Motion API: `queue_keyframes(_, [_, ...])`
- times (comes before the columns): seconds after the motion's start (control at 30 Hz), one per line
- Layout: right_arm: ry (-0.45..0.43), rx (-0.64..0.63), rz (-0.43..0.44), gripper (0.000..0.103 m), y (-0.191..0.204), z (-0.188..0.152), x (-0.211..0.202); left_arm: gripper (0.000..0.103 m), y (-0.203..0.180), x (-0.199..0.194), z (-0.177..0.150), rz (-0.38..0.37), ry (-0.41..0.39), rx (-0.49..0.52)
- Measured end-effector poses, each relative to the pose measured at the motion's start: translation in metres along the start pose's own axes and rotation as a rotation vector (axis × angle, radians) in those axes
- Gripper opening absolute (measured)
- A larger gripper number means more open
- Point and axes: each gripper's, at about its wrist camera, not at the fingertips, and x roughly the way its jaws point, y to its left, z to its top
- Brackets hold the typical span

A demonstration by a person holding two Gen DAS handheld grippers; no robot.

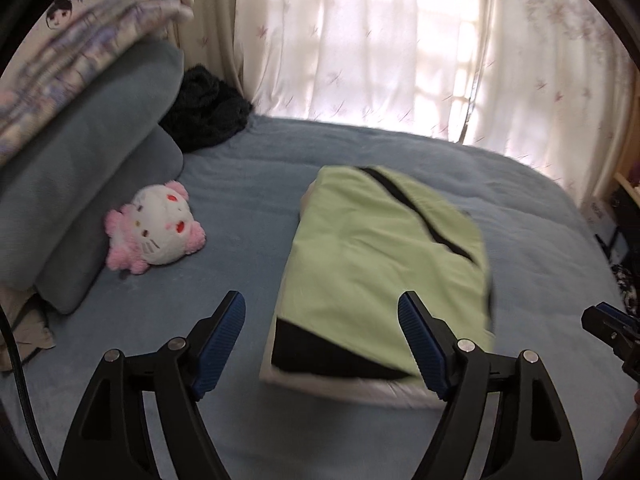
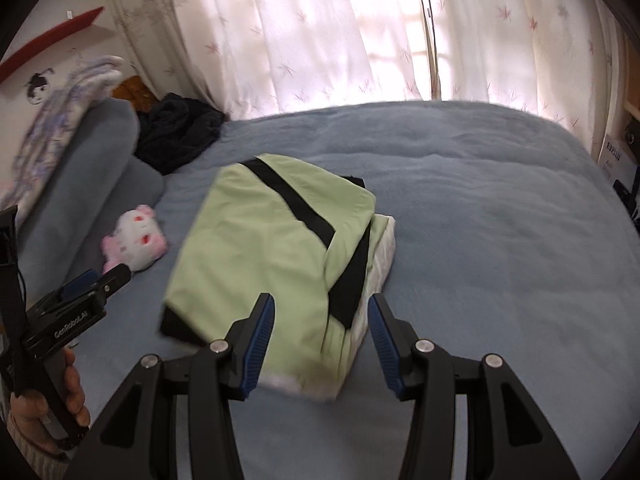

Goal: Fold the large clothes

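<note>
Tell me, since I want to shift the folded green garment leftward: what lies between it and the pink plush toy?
Only bare blue blanket lies between the folded green garment and the pink plush toy. Both wrist views show it.

White lettering reading "GenRoboLAS", its last letters unclear, is showing on the black body of the left tongs (image 2: 116,276) at the lower left of the right wrist view.

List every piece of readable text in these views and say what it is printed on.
"GenRoboLAB", roughly; the last letters are unclear: on the left gripper body, seen from the right wrist view.
Dark lettering on the white box at the right edge: too blurred to read.
No text on the green garment.
</note>
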Motion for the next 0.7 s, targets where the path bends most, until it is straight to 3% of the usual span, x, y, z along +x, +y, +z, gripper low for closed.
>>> queue_keyframes(0.27, [-0.064, -0.025, 0.076, 0.048, 0.016, -0.037, -0.165, 0.080, -0.018, -0.157, -0.027, -0.072, -0.084, 0.007])
queue_keyframes(0.43, [-0.127, -0.058, 0.102, 0.053, 0.018, -0.076, -0.251, 0.085, -0.037, -0.233, -0.072, -0.133, -0.137, 0.056])
queue_keyframes(0.53, [-0.121, -0.054, 0.127, 0.053, 0.012, -0.112, -0.280, 0.087, -0.050, -0.264, -0.115, -0.183, -0.145, 0.077])
queue_keyframes(0.7, [-0.095, -0.056, 0.138, 0.053, -0.001, -0.180, -0.292, 0.089, -0.073, -0.288, -0.188, -0.234, -0.153, 0.109])
